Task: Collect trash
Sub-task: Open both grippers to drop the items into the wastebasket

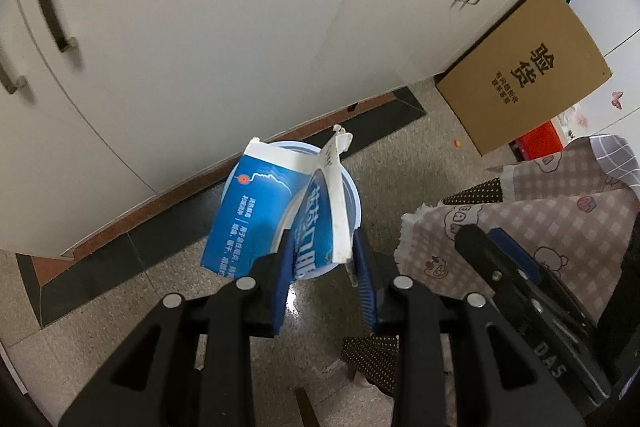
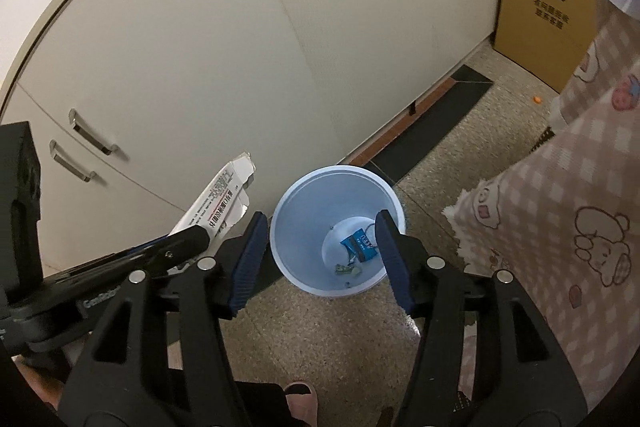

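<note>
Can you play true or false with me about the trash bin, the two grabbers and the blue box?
1. The left gripper holds a flattened blue box. True.
2. The trash bin is red. False: it is pale blue.
3. The right gripper grips trash. False: it is open, nothing between its fingers.
4. A blue wrapper lies in the bin. True.
5. The bin stands on a table. False: it stands on the floor.

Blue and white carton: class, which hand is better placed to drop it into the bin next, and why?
Left. The left gripper is shut on the flattened blue and white carton, held just over the pale blue bin. The right gripper is open and empty above the bin, with nothing to drop.
</note>
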`<state>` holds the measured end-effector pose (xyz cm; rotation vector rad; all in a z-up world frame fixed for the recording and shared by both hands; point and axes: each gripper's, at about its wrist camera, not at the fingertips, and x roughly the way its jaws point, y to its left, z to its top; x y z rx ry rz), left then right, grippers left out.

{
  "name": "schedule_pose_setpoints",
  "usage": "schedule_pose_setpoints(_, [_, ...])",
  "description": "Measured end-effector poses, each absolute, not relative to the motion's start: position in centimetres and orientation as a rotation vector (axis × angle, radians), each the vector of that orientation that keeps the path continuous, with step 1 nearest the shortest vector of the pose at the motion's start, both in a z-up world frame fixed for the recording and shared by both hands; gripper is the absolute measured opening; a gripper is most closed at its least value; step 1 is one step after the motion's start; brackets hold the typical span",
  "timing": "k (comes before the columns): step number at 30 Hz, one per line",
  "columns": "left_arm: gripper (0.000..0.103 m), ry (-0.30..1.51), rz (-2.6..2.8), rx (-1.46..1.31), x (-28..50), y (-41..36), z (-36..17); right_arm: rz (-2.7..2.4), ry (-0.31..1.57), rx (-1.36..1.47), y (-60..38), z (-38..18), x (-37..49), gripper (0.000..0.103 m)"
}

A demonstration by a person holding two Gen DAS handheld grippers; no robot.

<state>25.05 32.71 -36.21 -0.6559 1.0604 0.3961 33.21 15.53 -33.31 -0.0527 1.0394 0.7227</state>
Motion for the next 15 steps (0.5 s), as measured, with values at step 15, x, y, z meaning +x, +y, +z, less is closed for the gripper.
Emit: schedule_pose_setpoints(15, [0.060,1.020,0.410,-0.622,28.2,32.5,-34.3,0.686,1.014,0.039,12.8,-32.1,34.0,0.056])
